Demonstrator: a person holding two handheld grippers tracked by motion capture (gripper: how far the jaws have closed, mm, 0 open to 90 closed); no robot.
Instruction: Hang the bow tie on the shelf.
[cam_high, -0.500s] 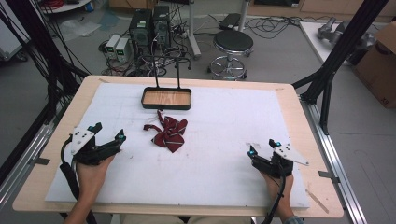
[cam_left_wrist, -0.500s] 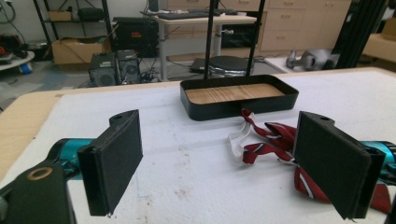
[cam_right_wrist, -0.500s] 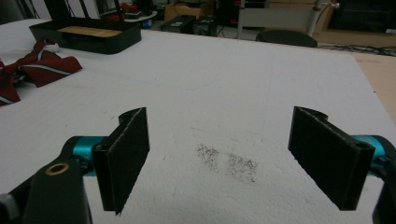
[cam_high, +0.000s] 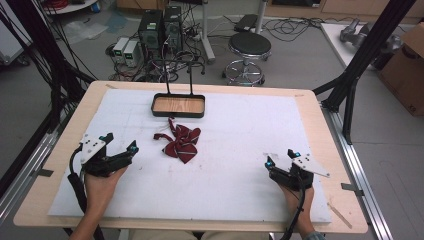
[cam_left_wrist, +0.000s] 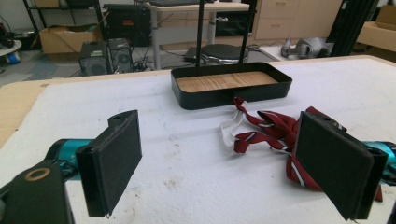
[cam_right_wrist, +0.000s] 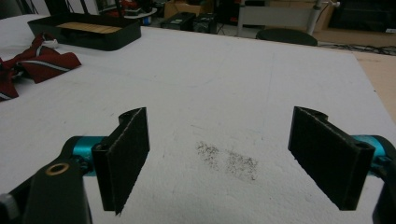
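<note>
A dark red striped bow tie (cam_high: 180, 142) lies crumpled on the white mat, just in front of a black tray (cam_high: 155, 113) with a wooden bottom. My left gripper (cam_high: 120, 141) rests at the mat's left, open and empty, pointing toward the bow tie. In the left gripper view the bow tie (cam_left_wrist: 271, 133) lies ahead between the open gripper (cam_left_wrist: 224, 172) and the tray (cam_left_wrist: 224, 97), partly behind one pad. My right gripper (cam_high: 280, 157) sits at the front right, open and empty. In the right gripper view the gripper (cam_right_wrist: 224, 158) spans bare mat, with the bow tie (cam_right_wrist: 37, 63) far left.
Two thin black posts (cam_high: 191, 80) rise from the tray's back edge. A grey smudge (cam_right_wrist: 226, 161) marks the mat between the right jaws. The white mat (cam_high: 250, 130) covers a wooden table (cam_high: 320, 130). A stool (cam_high: 249, 47), computers and cables stand on the floor behind.
</note>
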